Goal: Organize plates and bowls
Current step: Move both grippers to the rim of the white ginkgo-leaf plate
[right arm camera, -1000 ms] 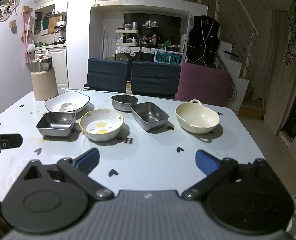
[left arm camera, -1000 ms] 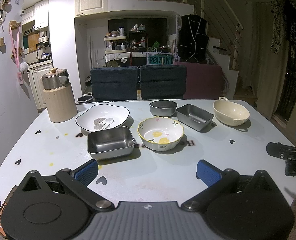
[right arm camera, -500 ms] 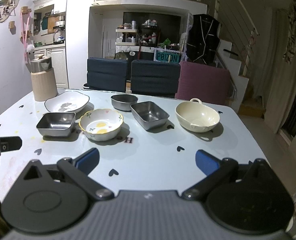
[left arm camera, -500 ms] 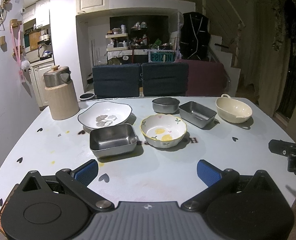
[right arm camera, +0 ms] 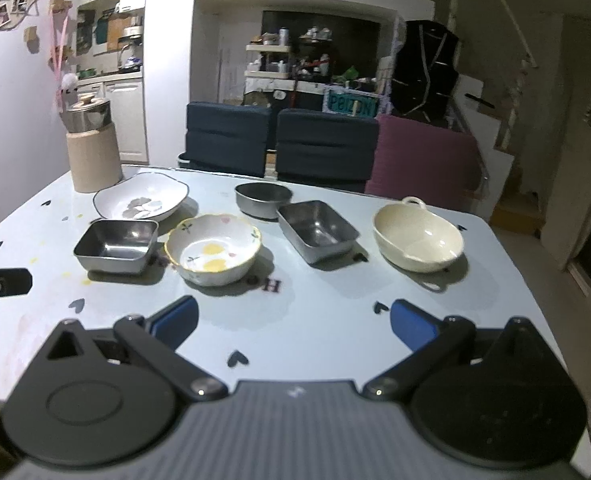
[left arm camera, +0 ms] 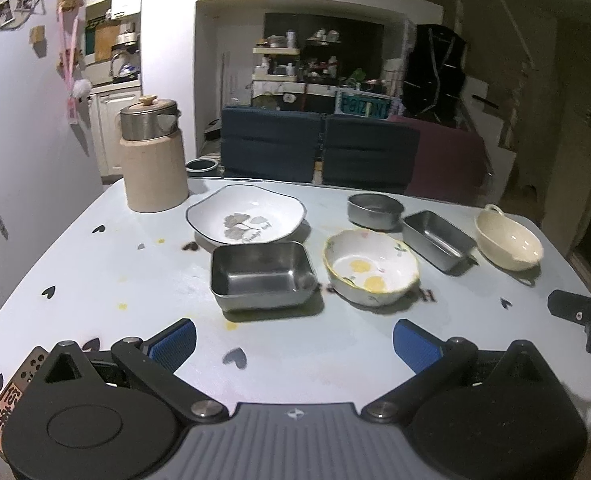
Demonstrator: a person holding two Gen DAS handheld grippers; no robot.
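Table point(left arm camera: 95, 280), pale blue with small dark heart marks, fills the lower half of both views; its near edge is hidden behind the gripper bodies. Printed dark lettering on it is partly covered by the floral bowl; only an "H" reads clearly in the right wrist view.

Beige cylindrical canister point(left arm camera: 153, 176) with a steel pot on top stands at the far left corner.

White leaf-print plate point(left arm camera: 247, 216), dark rim, lies near the canister; script under the leaf motif is too small to read. Its near edge is overlapped in view by the square steel tray point(left arm camera: 261, 274); contact cannot be confirmed.

Floral ceramic bowl point(left arm camera: 371, 268), scalloped yellow rim, sits just right of the square tray, apart from it.

Cream handled bowl point(right arm camera: 417, 238) is farthest right, well apart from the rest; its near handle is hard to make out.

Rectangular steel tray point(right arm camera: 315, 230) lies between the floral bowl and the cream bowl, set at an angle.

Round steel bowl point(right arm camera: 261, 198) sits behind it; in the right wrist view the tray's corner overlaps it, touching or not unclear.

Left gripper point(left arm camera: 293, 338): blue pads wide apart, nothing between them, low above the table short of the square tray.

Right gripper point(right arm camera: 293, 320): pads likewise spread and empty, near the table's front. Each gripper shows in the other's view only as a black tip cut off at the frame edge.

Far shelves and chairs are dim and blurred.
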